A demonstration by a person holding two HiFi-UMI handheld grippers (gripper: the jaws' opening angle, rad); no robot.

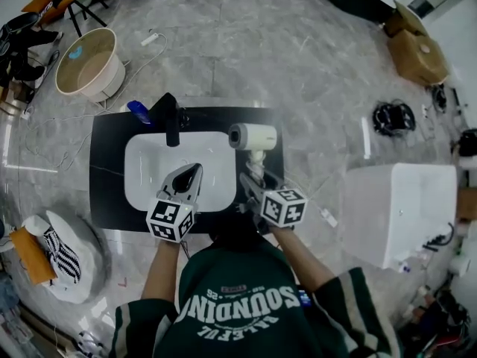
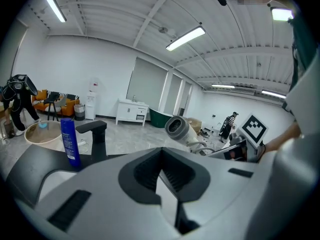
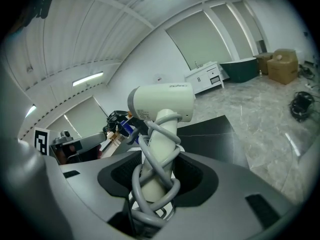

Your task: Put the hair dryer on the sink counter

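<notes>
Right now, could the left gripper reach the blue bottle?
Probably yes: the left gripper hangs empty over the white basin, with open space to the blue bottle. The black faucet stands close beside it, and the jaws must open first.

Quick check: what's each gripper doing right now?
Left gripper: closed, nothing between its jaws.
Right gripper: closed on the hair dryer, by its cord-wrapped handle.
</notes>
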